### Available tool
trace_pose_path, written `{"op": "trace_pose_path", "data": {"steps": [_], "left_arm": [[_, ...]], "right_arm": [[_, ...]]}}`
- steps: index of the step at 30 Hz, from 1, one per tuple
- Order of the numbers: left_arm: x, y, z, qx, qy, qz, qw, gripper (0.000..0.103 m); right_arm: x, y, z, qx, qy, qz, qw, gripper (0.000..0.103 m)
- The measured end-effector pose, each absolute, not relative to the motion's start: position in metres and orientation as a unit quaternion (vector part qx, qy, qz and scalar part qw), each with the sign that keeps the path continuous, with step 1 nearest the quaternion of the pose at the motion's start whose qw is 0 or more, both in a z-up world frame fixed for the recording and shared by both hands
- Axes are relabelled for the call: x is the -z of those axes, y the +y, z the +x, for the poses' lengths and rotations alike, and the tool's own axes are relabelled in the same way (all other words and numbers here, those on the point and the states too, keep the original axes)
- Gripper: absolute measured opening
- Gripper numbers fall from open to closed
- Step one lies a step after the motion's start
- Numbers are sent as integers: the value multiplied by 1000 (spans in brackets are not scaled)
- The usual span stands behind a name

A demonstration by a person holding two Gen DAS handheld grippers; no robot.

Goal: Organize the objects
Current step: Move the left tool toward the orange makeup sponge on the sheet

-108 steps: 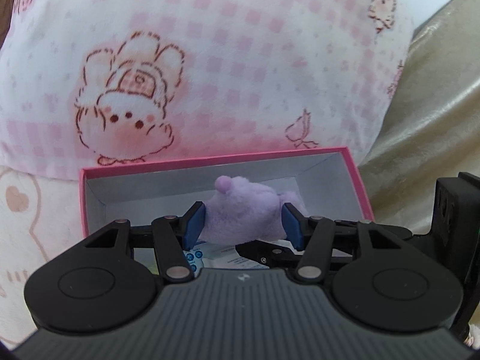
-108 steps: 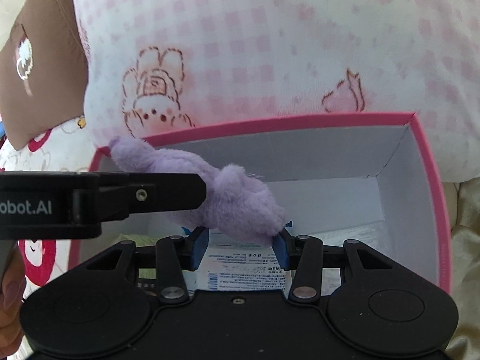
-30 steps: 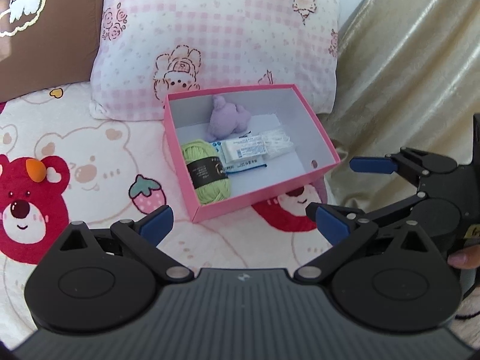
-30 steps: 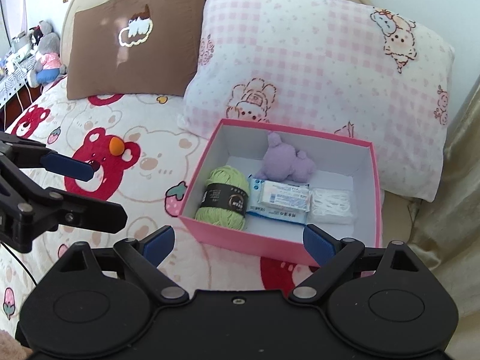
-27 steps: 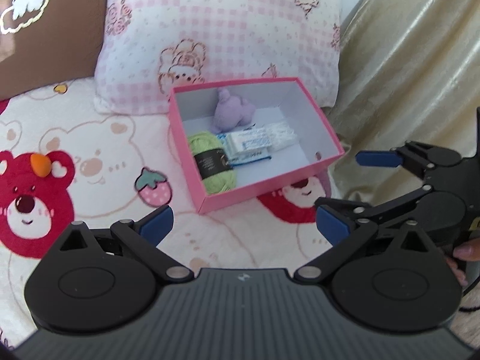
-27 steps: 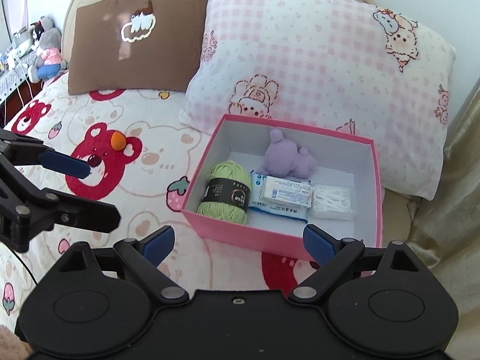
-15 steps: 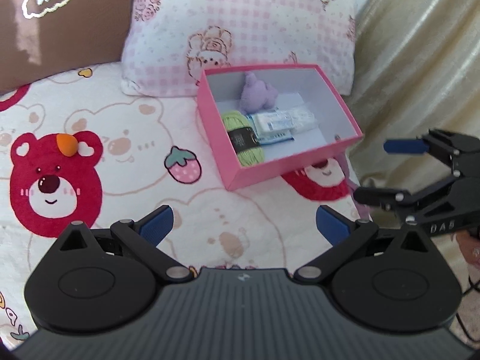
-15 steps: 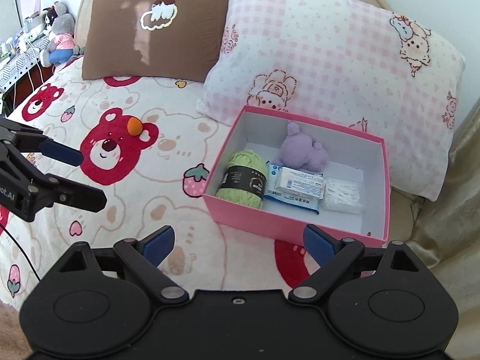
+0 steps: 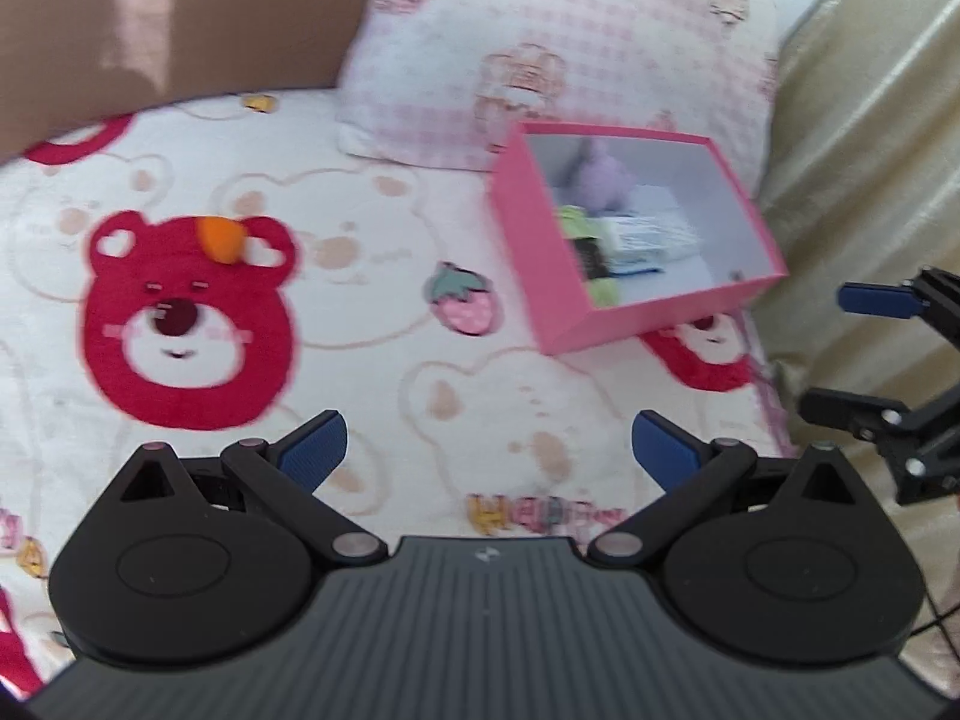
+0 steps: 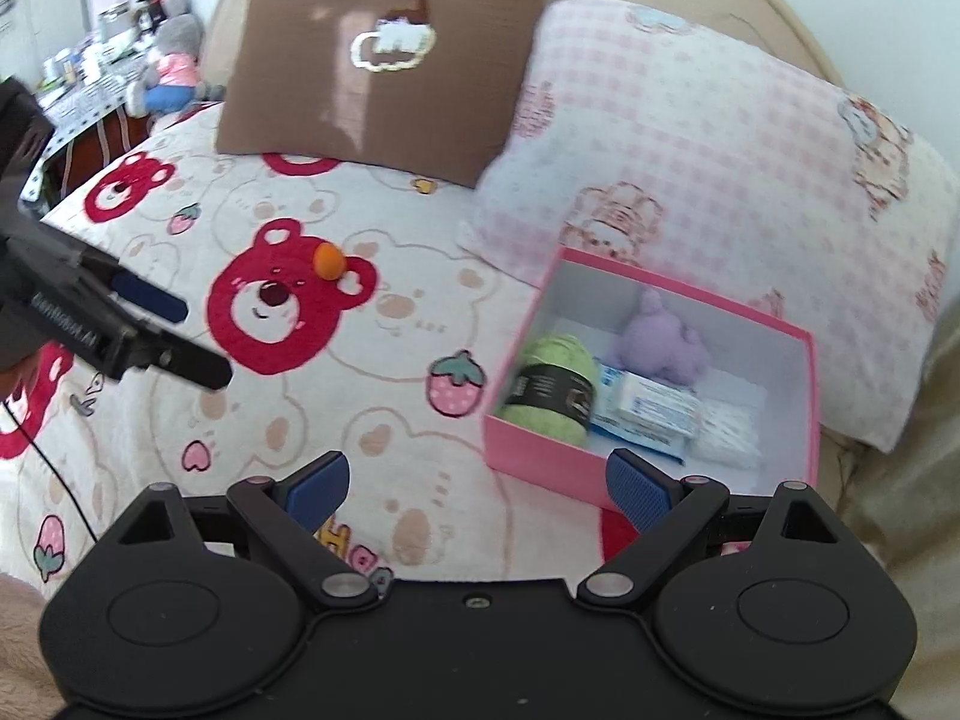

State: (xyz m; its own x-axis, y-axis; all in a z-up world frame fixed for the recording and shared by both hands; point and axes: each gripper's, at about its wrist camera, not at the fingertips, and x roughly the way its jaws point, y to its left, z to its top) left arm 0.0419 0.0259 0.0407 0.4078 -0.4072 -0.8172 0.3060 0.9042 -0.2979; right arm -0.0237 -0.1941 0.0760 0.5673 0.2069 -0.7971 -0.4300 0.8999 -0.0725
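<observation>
My pink box already holds the green yarn, purple plush and packets, while one small orange ball lies well left of it on the bedspread, and my left gripper and right gripper both gape wide, empty.

box: matt pink card | blanket: fleecy cloth | toy: plush

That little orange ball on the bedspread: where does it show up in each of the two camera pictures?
Left wrist view: the orange ball sits upper left, on the head of the red bear print.
Right wrist view: it lies left of centre, on the same bear's head.
Shared landmark: the pink box, to the ball's right in both views.
</observation>
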Motion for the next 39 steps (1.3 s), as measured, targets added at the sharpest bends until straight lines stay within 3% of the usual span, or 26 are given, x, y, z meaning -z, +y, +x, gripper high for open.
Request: {"op": "trace_pose_path", "data": {"steps": [4, 10, 26, 29, 39], "left_arm": [[-35, 46, 49, 174, 496, -26, 850, 103], [-18, 76, 68, 180, 516, -86, 833, 103], [-12, 115, 101, 154, 494, -98, 850, 103], [-3, 124, 110, 159, 489, -111, 851, 103], [23, 151, 148, 146, 461, -127, 866, 103]], "right_arm": [[-69, -173, -16, -203, 421, -155, 871, 95], [-63, -144, 0, -240, 414, -143, 866, 95], [-41, -70, 60, -354, 379, -89, 850, 94], [-31, -57, 71, -362, 378, -103, 846, 89], [18, -29, 117, -354, 370, -86, 855, 89]]}}
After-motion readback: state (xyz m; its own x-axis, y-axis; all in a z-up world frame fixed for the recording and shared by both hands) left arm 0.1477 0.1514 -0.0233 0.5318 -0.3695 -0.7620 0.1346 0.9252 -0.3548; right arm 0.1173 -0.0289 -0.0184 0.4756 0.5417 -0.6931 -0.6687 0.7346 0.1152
